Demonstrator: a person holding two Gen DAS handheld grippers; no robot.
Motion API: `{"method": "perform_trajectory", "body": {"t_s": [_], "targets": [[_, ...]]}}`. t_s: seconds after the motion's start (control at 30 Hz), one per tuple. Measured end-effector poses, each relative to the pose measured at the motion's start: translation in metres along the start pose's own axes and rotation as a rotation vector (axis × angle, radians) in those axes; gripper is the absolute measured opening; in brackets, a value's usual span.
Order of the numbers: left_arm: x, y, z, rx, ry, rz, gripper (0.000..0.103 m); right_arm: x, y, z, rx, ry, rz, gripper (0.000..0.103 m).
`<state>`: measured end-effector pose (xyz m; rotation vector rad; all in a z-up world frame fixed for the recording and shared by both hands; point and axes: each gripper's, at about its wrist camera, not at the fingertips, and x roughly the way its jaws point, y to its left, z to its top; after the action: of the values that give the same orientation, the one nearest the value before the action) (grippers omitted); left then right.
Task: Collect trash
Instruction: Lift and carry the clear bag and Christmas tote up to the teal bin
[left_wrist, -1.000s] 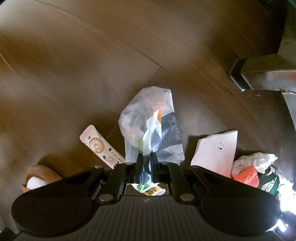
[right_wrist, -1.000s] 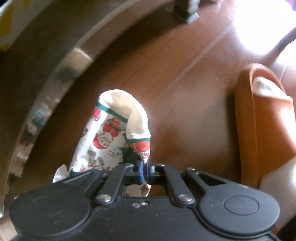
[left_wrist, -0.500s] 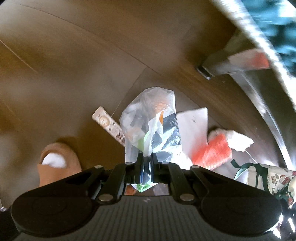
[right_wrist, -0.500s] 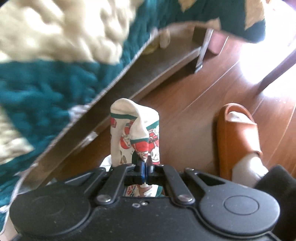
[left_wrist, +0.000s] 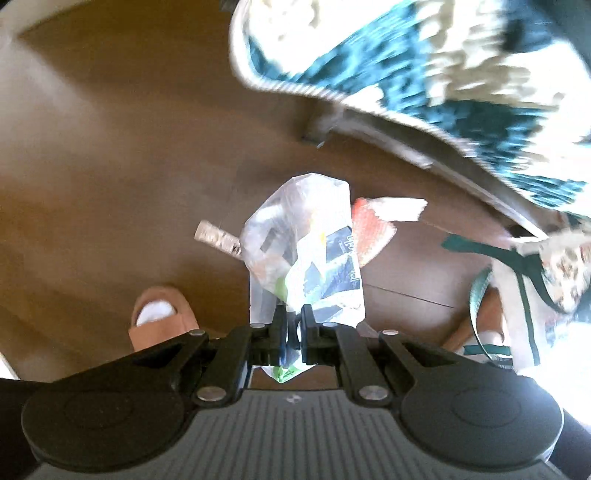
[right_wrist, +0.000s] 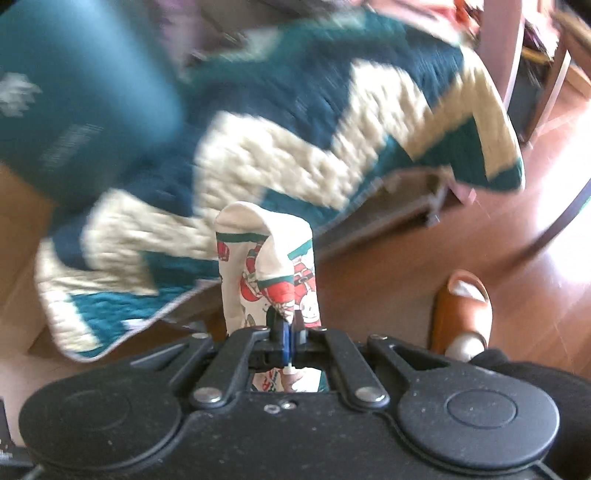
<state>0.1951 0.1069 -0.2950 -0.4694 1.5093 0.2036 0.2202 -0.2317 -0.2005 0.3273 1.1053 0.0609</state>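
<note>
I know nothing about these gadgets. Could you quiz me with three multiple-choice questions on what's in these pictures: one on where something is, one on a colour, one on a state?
1. Where does the beige printed stick wrapper lie?
A. on the wooden floor
B. in the left gripper
C. on the quilt

2. What colours is the quilt?
A. red and black
B. teal and cream
C. plain grey

3. What is the right gripper doing?
A. open, empty
B. shut on the Santa-print bag
C. shut on a slipper

Answers: 1 A, it rests on the boards behind the clear plastic bag. 2 B, zigzag bands show both. 3 B, the jaws pinch the cloth.
</note>
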Motion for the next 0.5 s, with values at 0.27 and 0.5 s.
{"method": "perform_trajectory", "body": {"t_s": [0.27,0.5], "targets": [[-0.102,-0.019,-0.025,0.121,-0.194,-0.088,0.007,-0.092,0.039,0.001,-0.171,-0.125,0.111,0.000],[-0.193,-0.032,-0.029,0.182,-0.384,-0.162,0.007,-0.159,0.062,0.017,-0.261,-0.264,0.177,0.000]]}}
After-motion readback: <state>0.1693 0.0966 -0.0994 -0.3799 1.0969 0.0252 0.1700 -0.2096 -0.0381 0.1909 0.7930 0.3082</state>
